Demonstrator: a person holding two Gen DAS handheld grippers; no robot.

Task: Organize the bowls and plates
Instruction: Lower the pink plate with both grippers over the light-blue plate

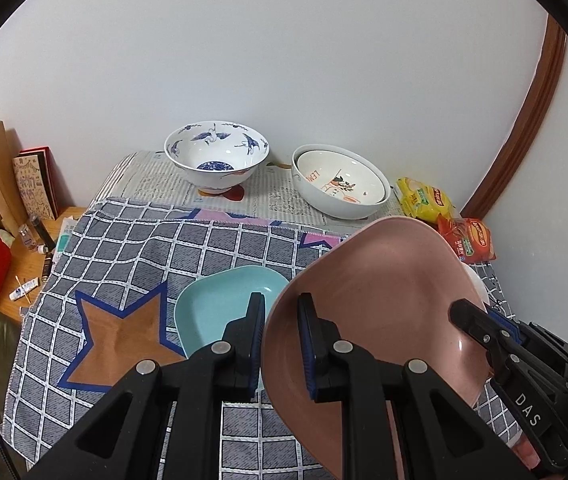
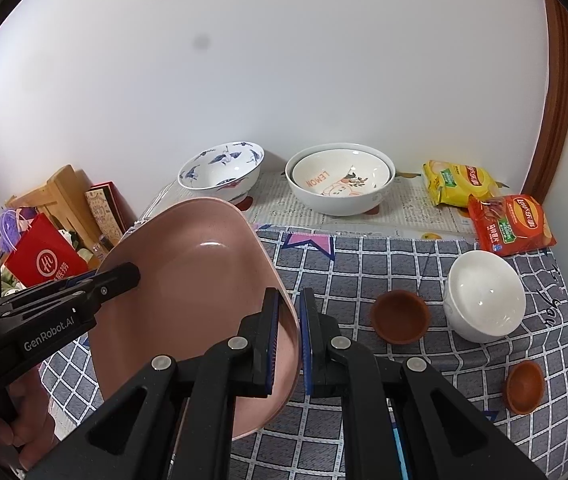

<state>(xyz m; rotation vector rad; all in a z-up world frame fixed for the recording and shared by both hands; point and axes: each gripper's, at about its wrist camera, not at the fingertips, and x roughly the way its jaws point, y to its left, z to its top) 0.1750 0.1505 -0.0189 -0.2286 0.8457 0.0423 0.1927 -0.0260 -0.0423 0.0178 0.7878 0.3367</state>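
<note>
pink plate (image 1: 376,300) between both grippers' jaws

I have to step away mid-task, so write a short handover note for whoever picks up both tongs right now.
Left tongs: shut on the pink plate, gripping its left rim.
Right tongs: shut on the same plate's right rim; the plate is held tilted above the checked cloth.
The teal plate lies on the cloth just left of it.
Done: the lemon bowl sits nested in a larger white bowl.
Left: the crane bowl, a small white bowl and two brown cups stand separately. Probably set the pink plate on the teal one.
</note>
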